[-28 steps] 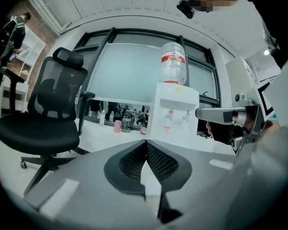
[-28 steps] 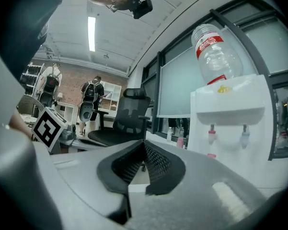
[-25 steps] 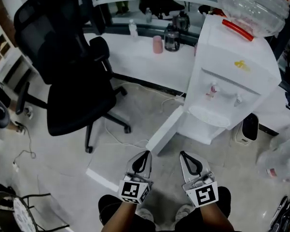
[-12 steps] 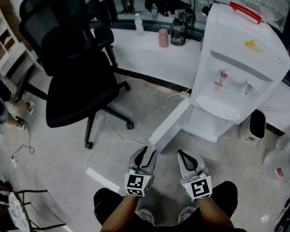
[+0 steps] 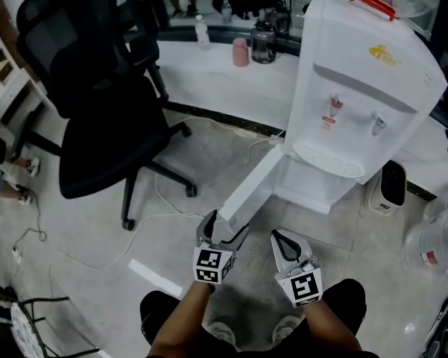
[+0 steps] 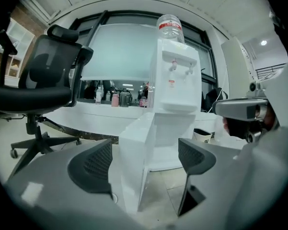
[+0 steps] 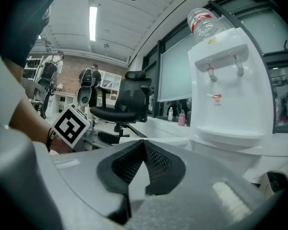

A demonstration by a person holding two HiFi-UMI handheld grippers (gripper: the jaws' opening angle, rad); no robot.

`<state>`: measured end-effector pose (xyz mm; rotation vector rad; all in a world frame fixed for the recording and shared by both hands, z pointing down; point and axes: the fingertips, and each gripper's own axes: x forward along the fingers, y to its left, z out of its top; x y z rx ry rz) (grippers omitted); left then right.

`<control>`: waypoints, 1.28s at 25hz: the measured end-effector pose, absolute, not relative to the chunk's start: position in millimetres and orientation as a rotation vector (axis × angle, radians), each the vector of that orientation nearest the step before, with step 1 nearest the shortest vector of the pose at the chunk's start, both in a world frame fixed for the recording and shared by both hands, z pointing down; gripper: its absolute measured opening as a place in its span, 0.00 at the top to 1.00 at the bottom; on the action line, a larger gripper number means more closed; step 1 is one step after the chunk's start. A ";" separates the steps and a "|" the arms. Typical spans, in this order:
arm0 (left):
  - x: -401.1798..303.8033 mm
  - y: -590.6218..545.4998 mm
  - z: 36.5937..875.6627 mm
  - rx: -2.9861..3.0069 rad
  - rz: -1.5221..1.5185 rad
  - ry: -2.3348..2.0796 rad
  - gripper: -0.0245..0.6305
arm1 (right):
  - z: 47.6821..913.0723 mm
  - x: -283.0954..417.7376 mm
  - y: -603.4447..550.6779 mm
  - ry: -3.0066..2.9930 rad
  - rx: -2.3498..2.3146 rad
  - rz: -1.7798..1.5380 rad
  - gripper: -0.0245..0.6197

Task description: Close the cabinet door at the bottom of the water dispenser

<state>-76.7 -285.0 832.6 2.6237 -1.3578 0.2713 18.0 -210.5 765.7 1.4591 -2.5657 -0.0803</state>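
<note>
Two level claws: left claw [image 5: 225,233] just spread astride the cabinet door [image 5: 250,189] (right claw [image 5: 283,242] closed).

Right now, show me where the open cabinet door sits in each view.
Head view: cabinet door at centre, swung out from the water dispenser, its free end between the jaws of the left gripper, which have just been opening.
Left gripper view: centre, edge-on between the open jaws.
Right gripper view: mostly hidden behind the shut right gripper; perhaps a white sliver above it.
Shared landmark: the water dispenser, in all three.
</note>
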 end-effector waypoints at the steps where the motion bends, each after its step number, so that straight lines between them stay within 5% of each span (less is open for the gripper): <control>1: -74.8 -288.2 835.2 2.632 0.279 -1.353 0.26 | 768.7 20.9 -210.5 -2.562 1.460 -0.077 0.96; 32: 29.4 -206.9 849.3 2.870 0.383 -0.888 0.34 | 771.7 116.5 -222.4 -2.422 1.739 -0.001 0.96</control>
